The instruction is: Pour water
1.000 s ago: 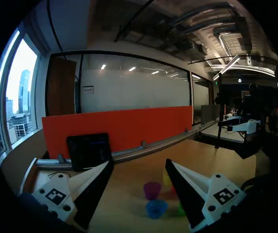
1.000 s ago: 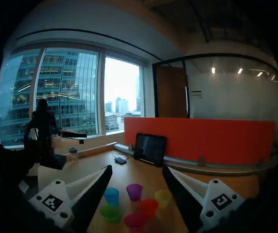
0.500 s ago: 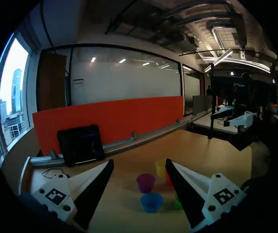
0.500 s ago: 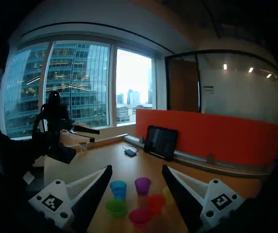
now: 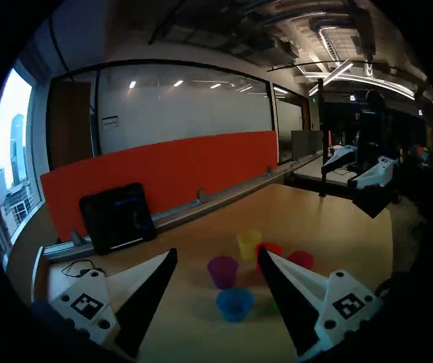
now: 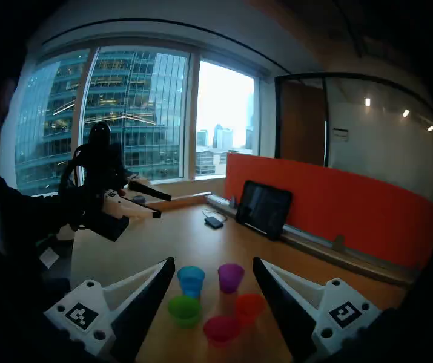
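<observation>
Both tools spread and empty over the cups

The left tool and right tool hover open. The coloured cups stand clustered on the worktop, just ahead and below. Best to choose an outer cup, close squarely on its wall and lift it upright.

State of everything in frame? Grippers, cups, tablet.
Left gripper: open, empty.
Right gripper: open, empty.
Blue cup: upright, fill unclear.
Purple cup: upright.
Yellow cup: upright.
Orange cup: upright.
Pink cup: upright.
Green cup: upright.
Tablet: propped up, leaning back.
</observation>
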The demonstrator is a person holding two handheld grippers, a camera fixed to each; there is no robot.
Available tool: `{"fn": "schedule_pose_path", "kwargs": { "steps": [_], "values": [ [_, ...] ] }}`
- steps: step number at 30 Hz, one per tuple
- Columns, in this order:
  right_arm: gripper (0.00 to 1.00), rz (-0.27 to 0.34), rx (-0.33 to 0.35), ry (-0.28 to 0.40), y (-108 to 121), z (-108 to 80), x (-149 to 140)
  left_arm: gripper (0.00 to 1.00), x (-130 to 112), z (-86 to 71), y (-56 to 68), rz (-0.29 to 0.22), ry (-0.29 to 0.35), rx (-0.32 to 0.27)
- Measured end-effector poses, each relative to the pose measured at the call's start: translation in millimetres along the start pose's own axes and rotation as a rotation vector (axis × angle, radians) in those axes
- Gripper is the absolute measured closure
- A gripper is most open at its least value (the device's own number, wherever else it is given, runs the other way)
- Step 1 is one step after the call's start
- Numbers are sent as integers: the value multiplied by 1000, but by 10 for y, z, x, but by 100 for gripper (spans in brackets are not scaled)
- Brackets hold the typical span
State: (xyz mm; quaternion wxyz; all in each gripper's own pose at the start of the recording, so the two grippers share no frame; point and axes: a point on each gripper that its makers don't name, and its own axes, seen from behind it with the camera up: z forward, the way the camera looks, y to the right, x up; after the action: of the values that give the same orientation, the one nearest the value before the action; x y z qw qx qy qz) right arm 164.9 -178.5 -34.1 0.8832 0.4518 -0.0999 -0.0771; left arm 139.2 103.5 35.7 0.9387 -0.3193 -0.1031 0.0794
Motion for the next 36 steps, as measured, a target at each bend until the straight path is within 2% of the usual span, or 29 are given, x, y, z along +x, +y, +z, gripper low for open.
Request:
{"fn": "schedule_pose_path", "kwargs": {
  "steps": [8, 14, 21, 36],
  "values": [
    [1, -33, 49, -62, -121, 59, -183, 1, -194, 102, 100, -5, -39, -41],
    [1, -31, 85, -99, -192, 106, -315, 1, -371, 171, 192, 7, -78, -65],
    [1, -41, 108, -149, -233, 173, -503, 1, -607, 256, 308, -3, -120, -94],
    [1, -47, 145, -221, -297, 303, -783, 1, -998, 396, 334, 2, -191, -101]
  ]
}}
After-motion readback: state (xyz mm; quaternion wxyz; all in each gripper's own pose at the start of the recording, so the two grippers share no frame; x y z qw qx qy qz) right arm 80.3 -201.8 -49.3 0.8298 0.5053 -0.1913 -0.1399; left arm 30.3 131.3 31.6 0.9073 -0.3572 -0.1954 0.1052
